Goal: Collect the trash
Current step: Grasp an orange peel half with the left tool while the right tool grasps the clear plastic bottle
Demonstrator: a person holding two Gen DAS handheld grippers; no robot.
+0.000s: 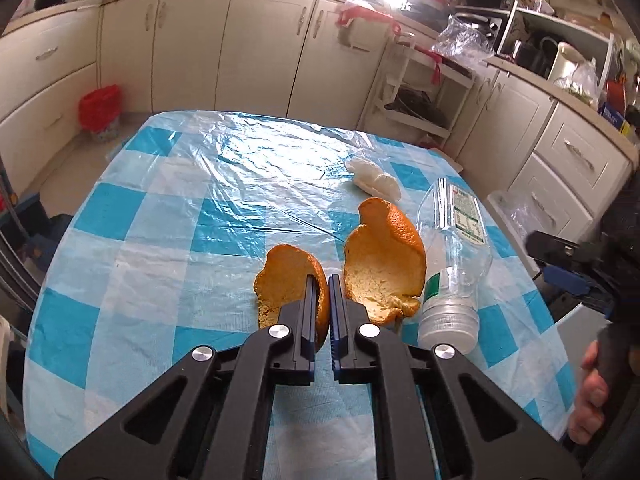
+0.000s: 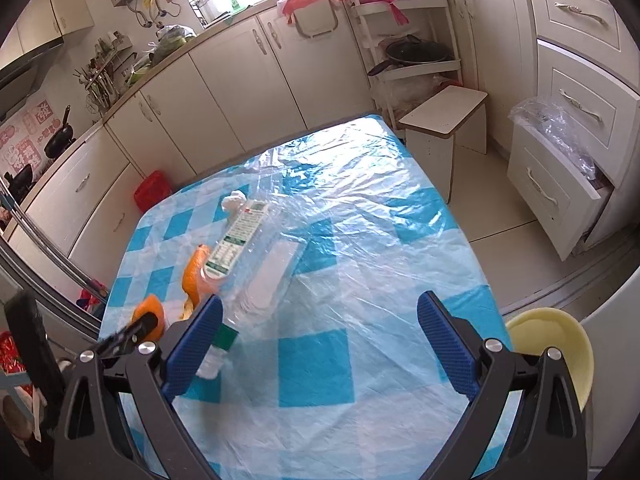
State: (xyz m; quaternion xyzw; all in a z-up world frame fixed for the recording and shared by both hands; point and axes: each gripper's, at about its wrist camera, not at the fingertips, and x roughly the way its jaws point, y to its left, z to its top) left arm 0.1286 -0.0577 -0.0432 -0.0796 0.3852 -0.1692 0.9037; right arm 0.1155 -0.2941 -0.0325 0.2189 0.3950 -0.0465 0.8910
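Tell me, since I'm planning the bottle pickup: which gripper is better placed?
Right. The right gripper is wide open, with the bottle lying beside one of its fingers. The left gripper is shut on an orange peel.

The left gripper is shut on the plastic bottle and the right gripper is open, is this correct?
Not quite. The left wrist view shows the left gripper shut on a piece of orange peel, not the plastic bottle beside it. The right gripper is open.
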